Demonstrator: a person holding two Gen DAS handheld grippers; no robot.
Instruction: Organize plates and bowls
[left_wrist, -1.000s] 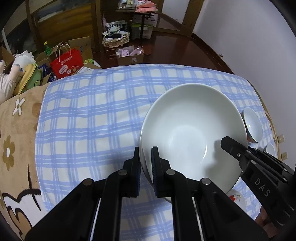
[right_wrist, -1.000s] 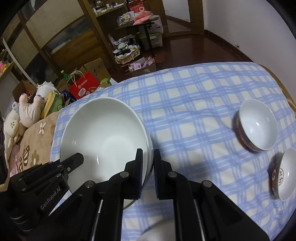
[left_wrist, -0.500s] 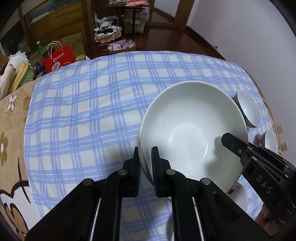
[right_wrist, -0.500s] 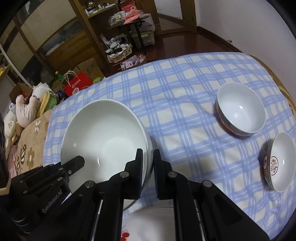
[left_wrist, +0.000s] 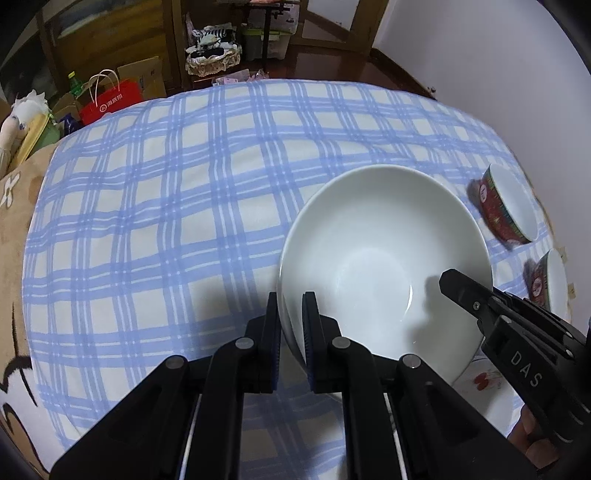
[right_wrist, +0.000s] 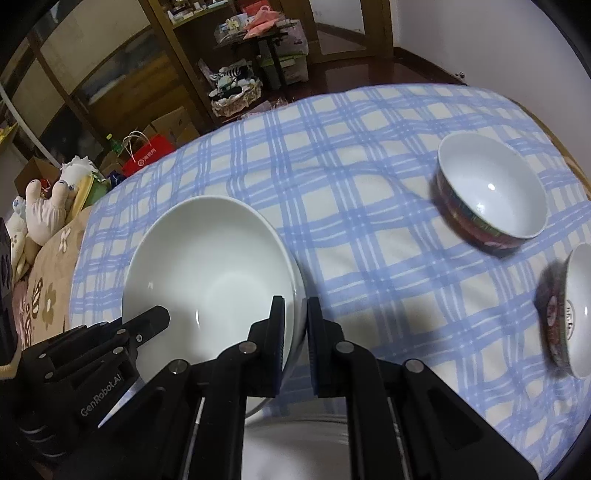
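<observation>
A large white bowl (left_wrist: 384, 266) is held above the blue checked tablecloth (left_wrist: 166, 206). My left gripper (left_wrist: 290, 325) is shut on its left rim. My right gripper (right_wrist: 295, 325) is shut on its right rim, and the bowl shows in the right wrist view (right_wrist: 210, 280) too. Two small red-patterned bowls lie to the right: one (right_wrist: 491, 192) farther off, one (right_wrist: 572, 314) at the right edge. They also show in the left wrist view, the farther one (left_wrist: 506, 206) and the nearer one (left_wrist: 550, 280). A white plate (right_wrist: 295, 443) lies just under the grippers.
The plate's rim with a red flower print (left_wrist: 484, 380) shows under the big bowl. A brown flowered blanket (left_wrist: 14, 229) lies left of the cloth. A red bag (left_wrist: 114, 99), boxes and plush toys (right_wrist: 44, 206) stand on the floor beyond.
Both grippers have carried the big bowl back toward me and slightly right. The small bowls look closer and the plate has come into view below.
</observation>
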